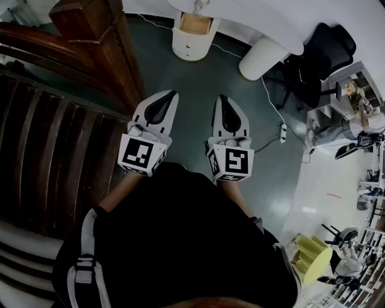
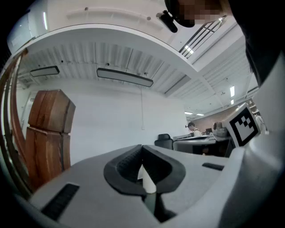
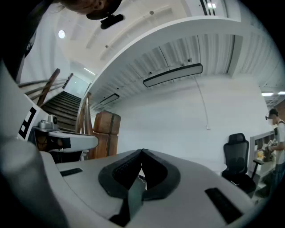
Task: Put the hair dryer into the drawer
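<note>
A wooden staircase (image 1: 48,150) and its thick post (image 1: 99,42) fill the left side, the post standing just beside the left tongs (image 1: 172,94); these tongs are closed with nothing between them, held level over the dark floor (image 1: 192,78); the right tongs (image 1: 222,98), near them and side by side, are closed and empty too; ahead of both, bare floor runs to a round white cabinet (image 1: 191,48) whose drawer (image 1: 195,24) stands pulled open under the curved white desk (image 1: 252,18); the hair dryer cannot be made out with certainty, since a small thing at the desk's edge above the drawer is cut off by the top of the head view; right of the cabinet stands the desk's white leg (image 1: 261,57), then a black office chair (image 1: 322,57); a cable (image 1: 271,99) trails across the floor to a power strip (image 1: 283,130) right of the right tongs; farther right the floor turns pale, with crowded desks and a yellow stool (image 1: 313,258), small and hard to read.
</note>
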